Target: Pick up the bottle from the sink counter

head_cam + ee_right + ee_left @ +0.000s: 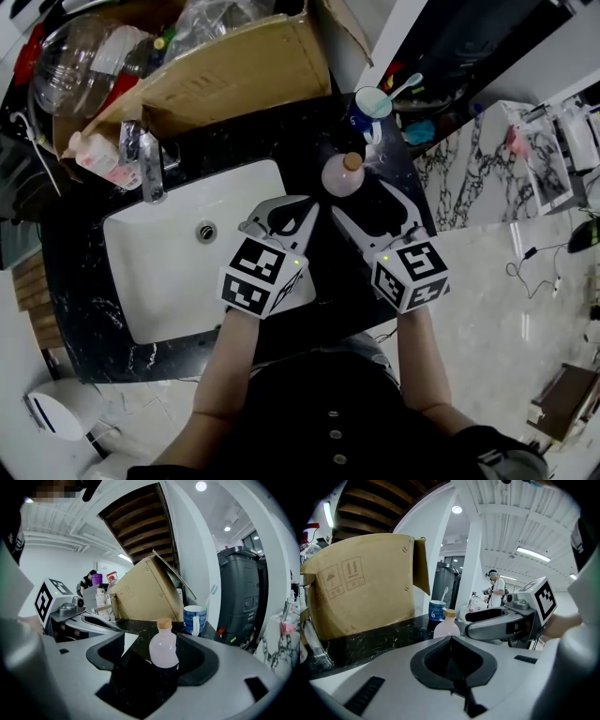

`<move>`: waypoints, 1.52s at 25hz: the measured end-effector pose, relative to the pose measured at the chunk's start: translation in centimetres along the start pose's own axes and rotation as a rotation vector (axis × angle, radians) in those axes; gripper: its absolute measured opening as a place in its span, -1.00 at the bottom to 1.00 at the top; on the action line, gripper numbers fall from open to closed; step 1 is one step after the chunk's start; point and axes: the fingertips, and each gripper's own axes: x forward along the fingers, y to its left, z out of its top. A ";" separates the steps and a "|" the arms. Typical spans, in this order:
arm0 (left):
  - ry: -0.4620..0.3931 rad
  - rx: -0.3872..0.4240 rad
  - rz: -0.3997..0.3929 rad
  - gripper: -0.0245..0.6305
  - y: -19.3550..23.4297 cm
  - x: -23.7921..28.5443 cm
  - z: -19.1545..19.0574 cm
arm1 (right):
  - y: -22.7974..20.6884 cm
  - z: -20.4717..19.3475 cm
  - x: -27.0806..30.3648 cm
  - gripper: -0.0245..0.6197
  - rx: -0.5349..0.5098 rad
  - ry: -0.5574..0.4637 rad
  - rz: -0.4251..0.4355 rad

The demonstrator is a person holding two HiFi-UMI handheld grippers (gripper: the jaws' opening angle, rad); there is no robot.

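A small pale-pink bottle [342, 175] with a cork-coloured cap stands upright on the black sink counter [70, 281], just right of the basin. My right gripper [367, 199] is open, and the bottle [163, 651] sits between its two jaws near their tips, with no pad pressing on it. My left gripper [311, 200] is shut and empty, its tips meeting just short of the bottle [446, 627] over the basin's right edge. In the left gripper view, the right gripper [497, 623] reaches in from the right beside the bottle.
A blue mug [370, 105] holding a toothbrush stands right behind the bottle. A large cardboard box [234, 70] fills the back of the counter. The white basin [178, 272] and chrome faucet [150, 164] lie to the left, with a soap bottle [98, 159] beside them.
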 end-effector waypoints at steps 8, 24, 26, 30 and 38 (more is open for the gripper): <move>0.014 -0.013 0.026 -0.87 2.1 1.6 -0.7 | -1.9 -0.6 1.6 0.13 -0.014 0.051 -0.012; 0.001 -0.063 0.015 -0.87 4.4 3.7 -1.3 | -3.7 -3.1 5.6 0.28 -0.044 0.175 -0.002; 0.000 -0.058 0.011 -0.87 4.3 4.0 -1.4 | -3.8 -3.4 6.0 0.29 -0.057 0.192 -0.002; -0.001 -0.055 0.031 -0.87 4.5 4.3 -1.6 | -4.1 -4.1 6.6 0.30 -0.073 0.228 0.005; -0.012 -0.073 0.056 -0.87 5.0 4.4 -1.7 | -3.7 -4.5 7.8 0.32 -0.110 0.272 0.028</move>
